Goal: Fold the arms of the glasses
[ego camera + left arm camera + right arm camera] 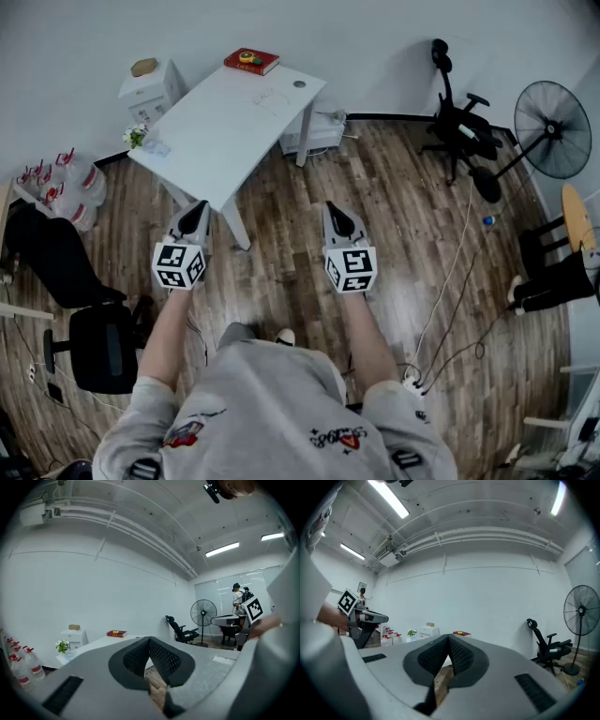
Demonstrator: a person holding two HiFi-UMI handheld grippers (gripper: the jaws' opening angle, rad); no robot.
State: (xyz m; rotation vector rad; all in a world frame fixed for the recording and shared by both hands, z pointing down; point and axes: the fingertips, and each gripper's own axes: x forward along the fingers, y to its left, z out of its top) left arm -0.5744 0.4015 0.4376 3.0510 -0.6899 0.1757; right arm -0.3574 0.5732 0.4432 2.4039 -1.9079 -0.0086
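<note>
A faint thin outline that looks like the glasses (267, 97) lies on the white table (220, 131), near its far end. In the gripper views I cannot make them out. My left gripper (196, 212) and right gripper (335, 213) hang side by side over the wooden floor, short of the table's near corner and well away from the glasses. Both point about level toward the table. The left gripper (149, 642) has its pads pressed together with nothing between them. The right gripper (449, 642) is shut and empty in the same way.
A red book (251, 61) and a small round object (299, 83) lie on the table's far end; flowers (137, 136) stand at its left corner. Nearby are a white cabinet (150, 89), water bottles (56, 178), black office chairs (459, 122), a standing fan (553, 117) and floor cables (450, 291).
</note>
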